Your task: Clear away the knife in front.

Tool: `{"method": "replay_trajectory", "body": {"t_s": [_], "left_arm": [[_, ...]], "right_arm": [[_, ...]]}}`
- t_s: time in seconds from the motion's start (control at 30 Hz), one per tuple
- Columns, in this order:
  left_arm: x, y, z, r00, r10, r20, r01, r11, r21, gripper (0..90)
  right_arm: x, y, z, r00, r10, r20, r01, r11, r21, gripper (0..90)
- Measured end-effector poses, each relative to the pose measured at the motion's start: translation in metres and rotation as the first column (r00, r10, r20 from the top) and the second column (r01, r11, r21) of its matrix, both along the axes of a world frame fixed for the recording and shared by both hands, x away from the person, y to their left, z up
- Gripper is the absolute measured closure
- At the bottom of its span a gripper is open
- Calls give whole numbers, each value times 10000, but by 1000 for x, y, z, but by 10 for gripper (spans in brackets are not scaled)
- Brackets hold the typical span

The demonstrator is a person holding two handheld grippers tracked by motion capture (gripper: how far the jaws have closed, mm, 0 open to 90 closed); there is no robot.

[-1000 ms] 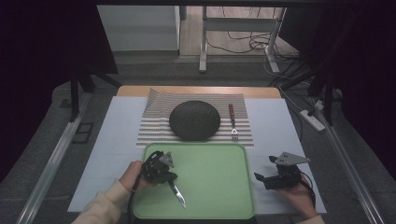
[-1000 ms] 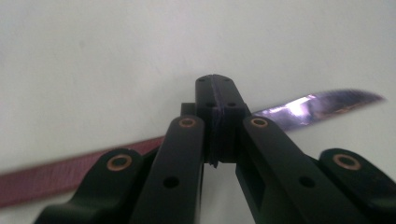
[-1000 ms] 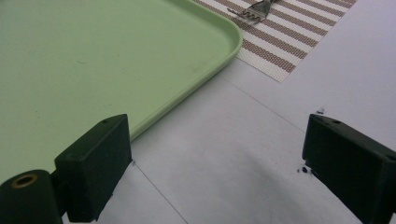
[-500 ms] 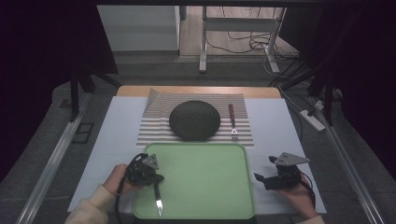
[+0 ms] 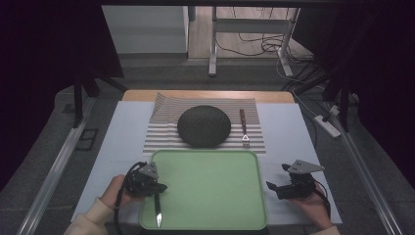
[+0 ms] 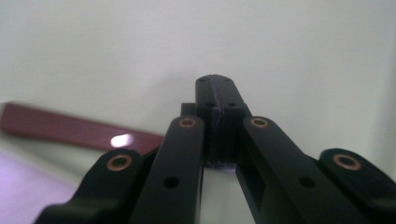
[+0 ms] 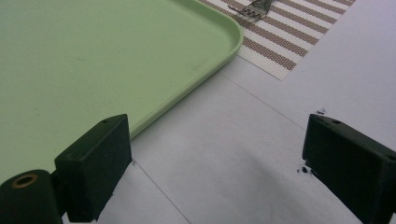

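Dark plate (image 5: 203,126) and fork (image 5: 243,128) on striped mat (image 5: 164,132) behind green tray (image 5: 210,186).

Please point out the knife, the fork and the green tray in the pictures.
knife (image 5: 158,213), high view, on its blade.
fork (image 5: 243,126), high view, on its handle.
green tray (image 5: 215,186), high view, on its bare floor.

A green tray (image 5: 210,186), a brown-and-white striped mat (image 5: 166,122), a dark plate (image 5: 203,126), a reddish-brown-handled knife (image 6: 70,128).
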State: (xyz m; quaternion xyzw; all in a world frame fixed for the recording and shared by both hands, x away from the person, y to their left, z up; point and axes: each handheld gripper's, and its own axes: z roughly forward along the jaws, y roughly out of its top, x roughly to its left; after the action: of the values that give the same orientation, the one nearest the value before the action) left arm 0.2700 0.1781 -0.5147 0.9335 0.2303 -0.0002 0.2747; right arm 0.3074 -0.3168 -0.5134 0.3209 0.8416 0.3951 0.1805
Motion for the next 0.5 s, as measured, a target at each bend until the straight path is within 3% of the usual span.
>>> {"method": "replay_trajectory", "body": {"t_s": [0.1,0.5], "left_arm": [[-5,-3,-4,9999,-111,-104,114,9994,315,890],[-9,22,-6,9966,805,-199,-802,9967,133,890]], "right_arm": [[0,0,0,10000,30,-13,-30,10000,-53,81],[0,0,0,10000,19,-34,-19,10000,-22,81]]}}
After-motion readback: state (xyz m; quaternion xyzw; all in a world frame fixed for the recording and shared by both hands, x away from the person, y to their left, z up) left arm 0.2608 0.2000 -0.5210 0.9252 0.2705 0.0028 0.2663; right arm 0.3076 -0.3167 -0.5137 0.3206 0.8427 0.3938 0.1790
